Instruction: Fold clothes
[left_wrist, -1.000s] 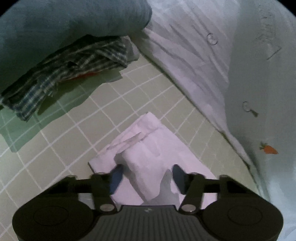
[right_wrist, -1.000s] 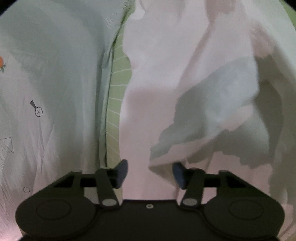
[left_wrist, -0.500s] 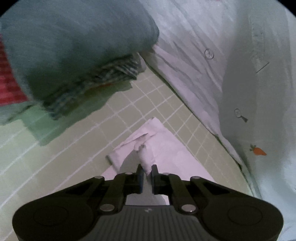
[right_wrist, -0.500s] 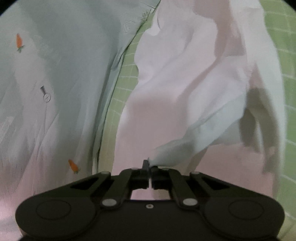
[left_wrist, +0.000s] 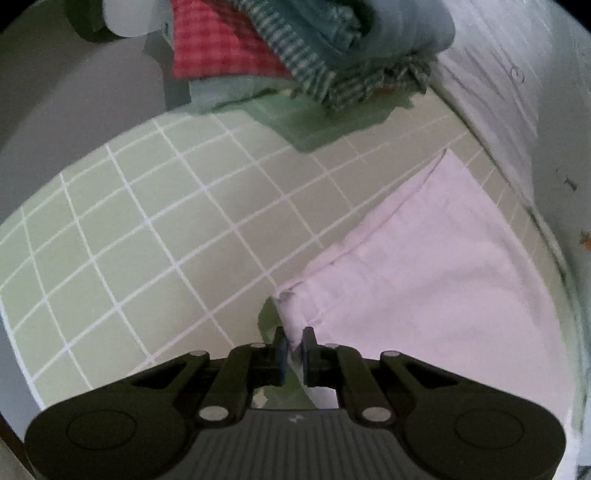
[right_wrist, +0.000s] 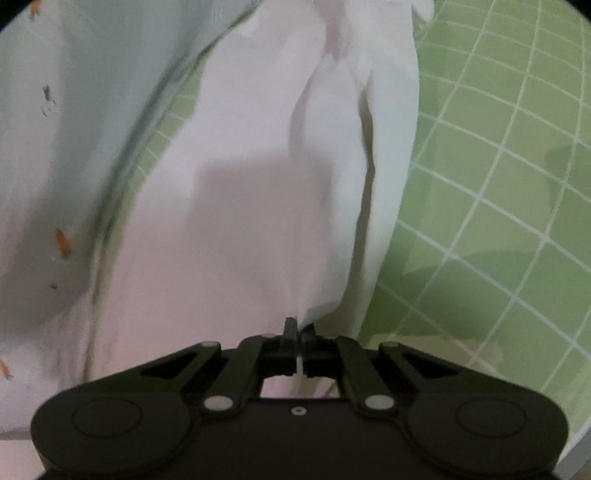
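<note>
Your left tongs (left_wrist: 293, 341) are pinched tight on a corner of the pale pink garment (left_wrist: 424, 266), and your right tongs (right_wrist: 299, 334) are clamped on its other edge; it's stretched over the green checked tabletop (left_wrist: 155, 229), near the folded pile (left_wrist: 295, 48).

One pale pink garment (left_wrist: 424, 266), pinched at two points by two grippers: the left gripper (left_wrist: 293, 345) and the right gripper (right_wrist: 299, 341). One green grid-patterned cloth (left_wrist: 155, 229). One pile of folded clothes (left_wrist: 303, 48). One white carrot-printed fabric (right_wrist: 55, 147); three carrot motifs visible, right-wrist view.
</note>
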